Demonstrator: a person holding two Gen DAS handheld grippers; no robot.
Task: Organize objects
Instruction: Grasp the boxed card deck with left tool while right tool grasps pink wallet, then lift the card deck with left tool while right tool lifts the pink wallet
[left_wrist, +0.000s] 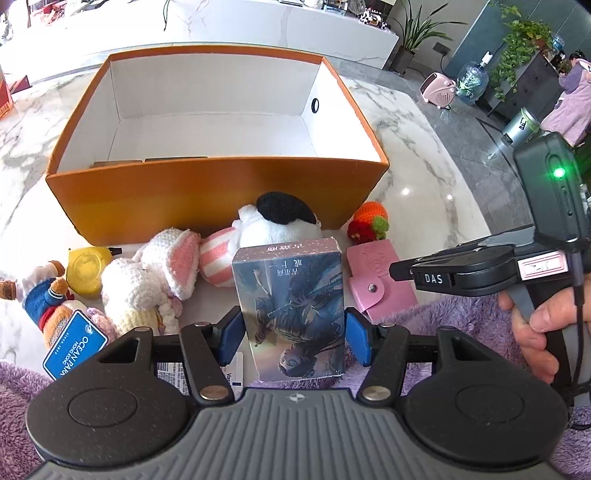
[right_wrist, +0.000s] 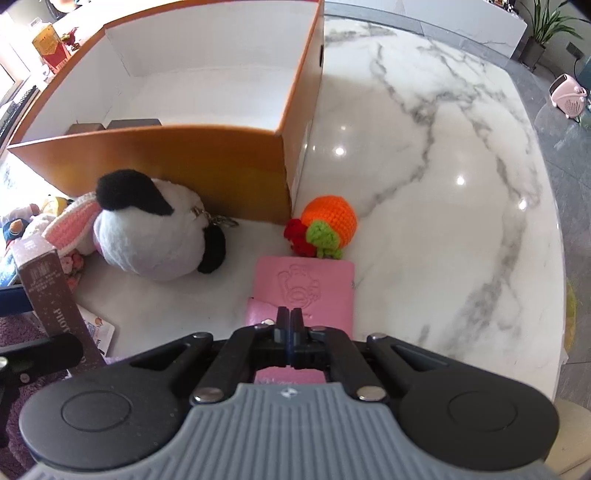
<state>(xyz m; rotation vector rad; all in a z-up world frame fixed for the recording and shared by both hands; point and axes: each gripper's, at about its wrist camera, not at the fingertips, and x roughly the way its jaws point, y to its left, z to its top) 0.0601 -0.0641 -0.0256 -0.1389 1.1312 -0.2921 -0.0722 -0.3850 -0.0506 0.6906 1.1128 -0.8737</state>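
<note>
- The card box (left_wrist: 291, 310) is clamped upright by the left hand-held gripper (left_wrist: 291, 334); the orange box (left_wrist: 207, 195) sits just ahead.
- The right hand-held gripper (right_wrist: 290, 325) is fully closed, apparently pinching the pink wallet (right_wrist: 306, 288).

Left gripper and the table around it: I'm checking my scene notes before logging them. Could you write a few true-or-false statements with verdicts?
1. The left gripper holds a printed box. True.
2. The right gripper is wide open. False: its jaws are shut, above the pink wallet.
3. The orange box is full of toys. False: it is mostly bare inside, with only two dark items by the near wall.
4. A crocheted orange lies beyond the wallet, by the orange box's corner. True.
5. The black-and-white plush is inside the orange box. False: it lies on the table in front of it.
</note>
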